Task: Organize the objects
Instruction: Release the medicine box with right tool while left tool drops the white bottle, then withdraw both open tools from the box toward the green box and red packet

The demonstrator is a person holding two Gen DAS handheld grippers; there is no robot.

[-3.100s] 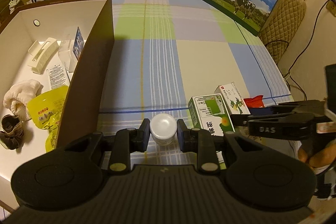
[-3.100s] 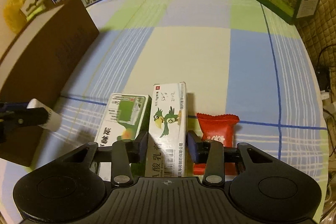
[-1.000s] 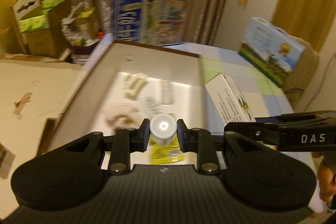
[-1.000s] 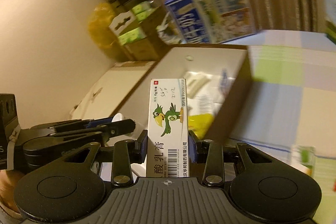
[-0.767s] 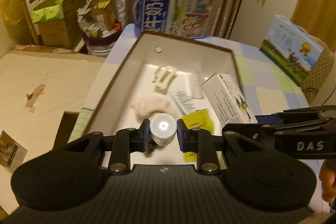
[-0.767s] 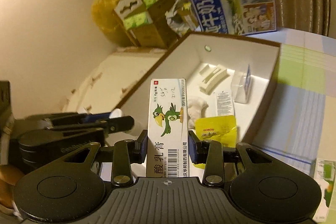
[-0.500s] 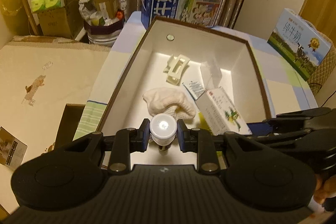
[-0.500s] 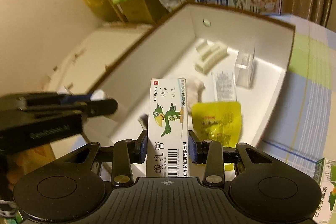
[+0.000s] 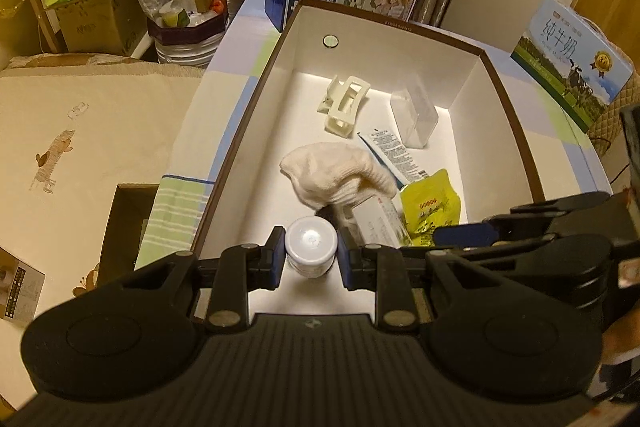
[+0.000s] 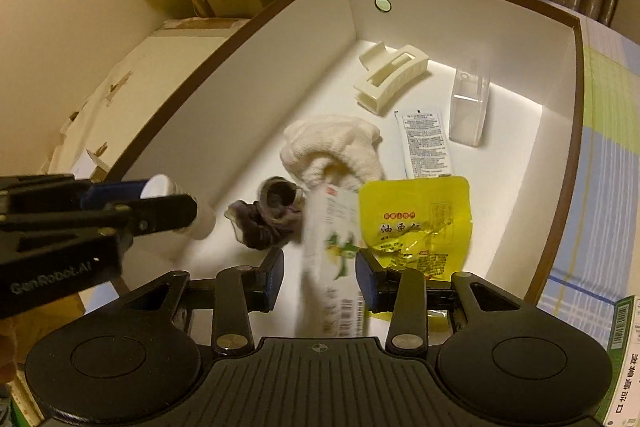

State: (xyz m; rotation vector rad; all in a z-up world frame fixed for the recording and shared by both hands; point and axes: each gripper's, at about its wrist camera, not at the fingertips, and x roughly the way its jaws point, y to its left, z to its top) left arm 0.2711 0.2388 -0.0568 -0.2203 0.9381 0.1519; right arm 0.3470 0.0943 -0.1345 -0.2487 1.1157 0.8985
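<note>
2 grippers hung over the open box (image 9: 516, 131): left gripper (image 9: 311, 258) clamped the white-capped jar (image 9: 311, 247), while right gripper (image 10: 319, 281), jaws just widening, stood clear of the blurred carton (image 10: 332, 259) between them.

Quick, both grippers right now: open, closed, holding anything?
Left gripper: shut on the white-capped jar, over the box.
Right gripper: open, jaws just widened; the blurred ointment carton sits loose between them.
</note>
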